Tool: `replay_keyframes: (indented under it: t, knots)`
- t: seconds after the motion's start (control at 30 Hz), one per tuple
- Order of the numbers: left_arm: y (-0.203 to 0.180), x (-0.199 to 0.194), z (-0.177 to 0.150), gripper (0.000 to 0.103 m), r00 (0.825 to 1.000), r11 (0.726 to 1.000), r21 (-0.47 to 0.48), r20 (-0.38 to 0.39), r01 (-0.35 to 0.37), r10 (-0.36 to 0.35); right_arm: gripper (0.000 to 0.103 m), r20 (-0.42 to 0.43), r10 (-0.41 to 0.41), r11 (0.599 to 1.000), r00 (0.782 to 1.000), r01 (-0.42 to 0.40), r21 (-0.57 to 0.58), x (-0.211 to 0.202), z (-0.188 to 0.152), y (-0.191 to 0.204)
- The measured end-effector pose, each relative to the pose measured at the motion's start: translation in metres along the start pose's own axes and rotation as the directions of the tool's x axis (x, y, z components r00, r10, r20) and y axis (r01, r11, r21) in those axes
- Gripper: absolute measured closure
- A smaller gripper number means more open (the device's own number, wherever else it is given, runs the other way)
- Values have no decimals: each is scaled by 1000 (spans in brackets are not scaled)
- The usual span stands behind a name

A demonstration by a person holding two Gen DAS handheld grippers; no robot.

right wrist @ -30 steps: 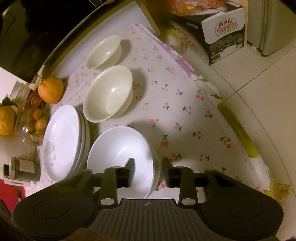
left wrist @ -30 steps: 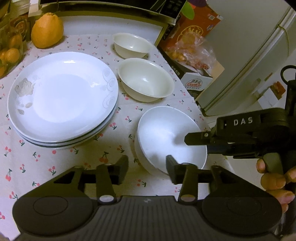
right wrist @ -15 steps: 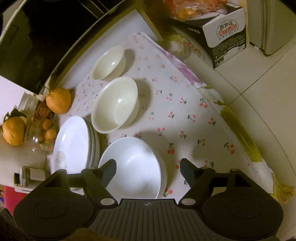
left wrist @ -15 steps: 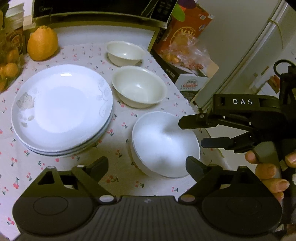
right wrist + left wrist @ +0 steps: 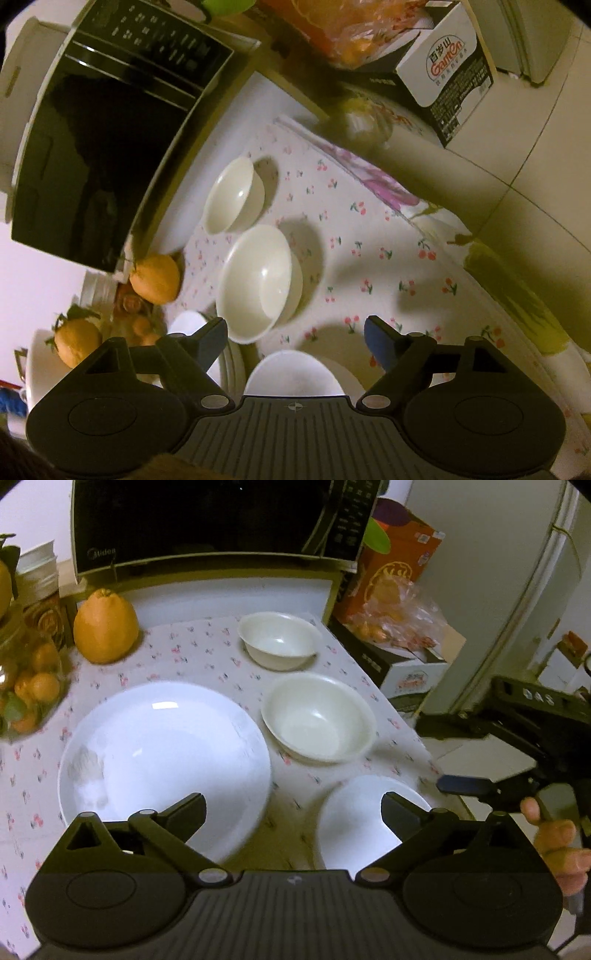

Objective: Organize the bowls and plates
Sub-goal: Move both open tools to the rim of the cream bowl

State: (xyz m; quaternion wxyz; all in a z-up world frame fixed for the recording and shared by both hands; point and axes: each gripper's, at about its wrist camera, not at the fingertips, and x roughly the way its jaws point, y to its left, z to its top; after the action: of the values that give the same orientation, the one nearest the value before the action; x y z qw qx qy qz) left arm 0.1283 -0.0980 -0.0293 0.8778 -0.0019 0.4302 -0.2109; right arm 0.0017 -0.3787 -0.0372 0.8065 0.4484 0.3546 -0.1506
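Now both my grippers hover over the cherry-print tablecloth point(image 5: 207, 646), and nothing is between their fingers. My left gripper point(image 5: 291, 808) has just been opening and its jaws stand spread wide. My right gripper point(image 5: 295, 339) has also just been opening; it is spread too, a little less.

I take the middle cream bowl point(image 5: 319, 718) as my landmark. Behind it, nearer the microwave point(image 5: 214, 520), sits the small cream bowl point(image 5: 279, 640), apart from it. In front of it, close to the table edge, stands the white bowl point(image 5: 354, 823), under my left gripper's right finger. To the left of the landmark lies the stack of white plates point(image 5: 162, 753), very near it. Further left and back stands a big orange fruit point(image 5: 105, 627). In the left view, my right gripper shows beyond the table edge, with my hand point(image 5: 557, 845) on its handle.
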Motion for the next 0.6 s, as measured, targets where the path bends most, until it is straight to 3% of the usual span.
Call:
replay_keyframes:
  t: [0.3, 0.6]
  knots:
    - [11, 20, 37, 7, 995, 995, 96, 95, 11, -20, 20, 39, 56, 998, 998, -57, 30, 12, 11, -2]
    - [17, 53, 63, 22, 994, 989, 116, 39, 95, -100, 20, 37, 86, 992, 996, -89, 92, 30, 16, -5]
